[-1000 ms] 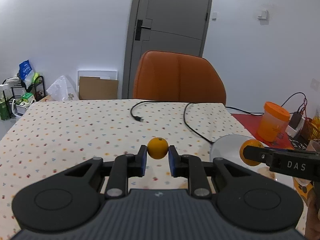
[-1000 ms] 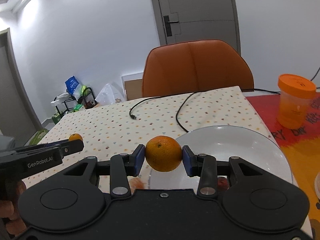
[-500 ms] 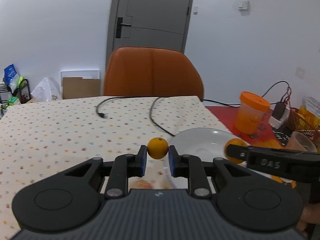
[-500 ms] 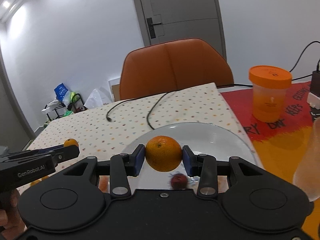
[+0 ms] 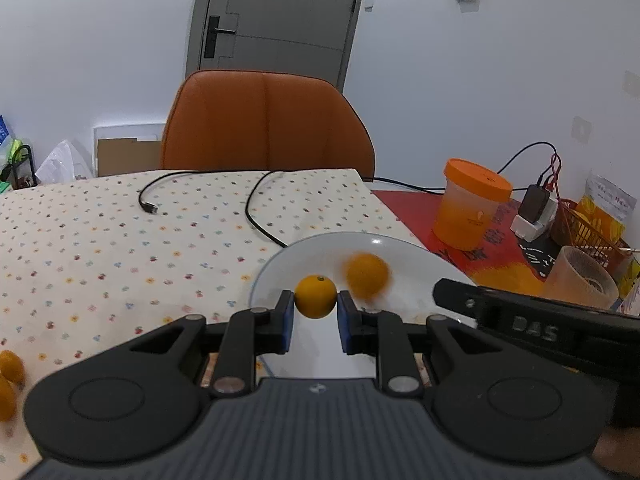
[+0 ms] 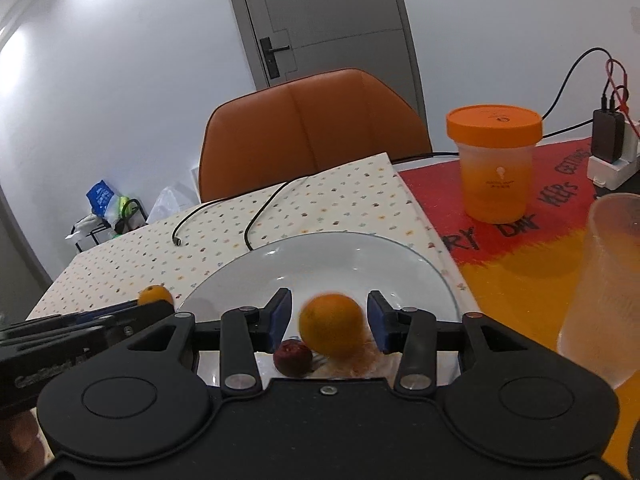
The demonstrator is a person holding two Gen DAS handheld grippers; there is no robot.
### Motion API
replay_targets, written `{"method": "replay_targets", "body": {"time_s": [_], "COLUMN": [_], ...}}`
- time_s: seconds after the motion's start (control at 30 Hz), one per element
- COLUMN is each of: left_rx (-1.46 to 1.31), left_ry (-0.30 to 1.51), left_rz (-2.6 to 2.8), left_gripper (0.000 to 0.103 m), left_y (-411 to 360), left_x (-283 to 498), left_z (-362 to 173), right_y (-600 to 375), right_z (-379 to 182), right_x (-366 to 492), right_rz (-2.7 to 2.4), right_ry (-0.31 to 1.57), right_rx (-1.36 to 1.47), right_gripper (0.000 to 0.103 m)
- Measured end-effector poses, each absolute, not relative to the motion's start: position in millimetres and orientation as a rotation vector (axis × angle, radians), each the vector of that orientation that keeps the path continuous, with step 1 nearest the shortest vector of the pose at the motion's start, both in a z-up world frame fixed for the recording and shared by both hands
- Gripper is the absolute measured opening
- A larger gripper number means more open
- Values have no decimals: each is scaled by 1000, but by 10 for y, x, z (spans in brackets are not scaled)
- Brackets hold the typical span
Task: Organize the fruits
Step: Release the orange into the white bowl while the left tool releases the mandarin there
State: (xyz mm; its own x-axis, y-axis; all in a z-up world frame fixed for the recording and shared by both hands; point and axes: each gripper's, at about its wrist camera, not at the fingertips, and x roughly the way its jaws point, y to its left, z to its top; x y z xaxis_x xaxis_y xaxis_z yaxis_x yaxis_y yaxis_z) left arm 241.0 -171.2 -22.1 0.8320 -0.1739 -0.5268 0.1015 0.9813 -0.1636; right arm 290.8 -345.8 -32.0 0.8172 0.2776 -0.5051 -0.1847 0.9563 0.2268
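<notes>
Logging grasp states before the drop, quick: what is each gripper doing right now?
Left gripper: shut on the small orange, above the white plate.
Right gripper: open; the big orange is blurred, loose between its jaws.

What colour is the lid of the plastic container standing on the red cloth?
The lid is orange, like the lower part of the container; it shows best in the right wrist view.

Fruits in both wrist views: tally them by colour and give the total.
Orange round fruits: 4 (small orange fruit in the left gripper, large blurred orange over the white plate, two small oranges on the dotted tablecloth)
Dark red round fruit: 1
Total: 5
</notes>
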Motion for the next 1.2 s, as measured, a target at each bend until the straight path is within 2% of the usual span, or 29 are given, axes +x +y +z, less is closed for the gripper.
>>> {"method": "replay_targets", "body": {"time_s": [0.3,0.57,0.83,1.03,1.2], "left_rx": [-142,-172,-185,-191,-211], "left_ry": [566,571,557,554,559], "left_rz": [-145,-106,-49,-14,7], "left_gripper": [27,40,60,76,81], "left_y": [-1708,-1488,-1229,-1018,-826], "left_x": [2322,2110,1896,1706,1557], "left_z": [-166,-142,-76,-50,-59], "right_y": [-3633,-3638,-3556,-3440,-3341], "right_z": [-232,-221,-189,-140,-103], "right_x": [2633,2409,2286,2174,2086], "right_rz": [252,275,281,296,309], "right_ry": [533,540,539,524,509], "right_rx": [201,188,179,160,152], "right_gripper": [43,43,46,60,77]}}
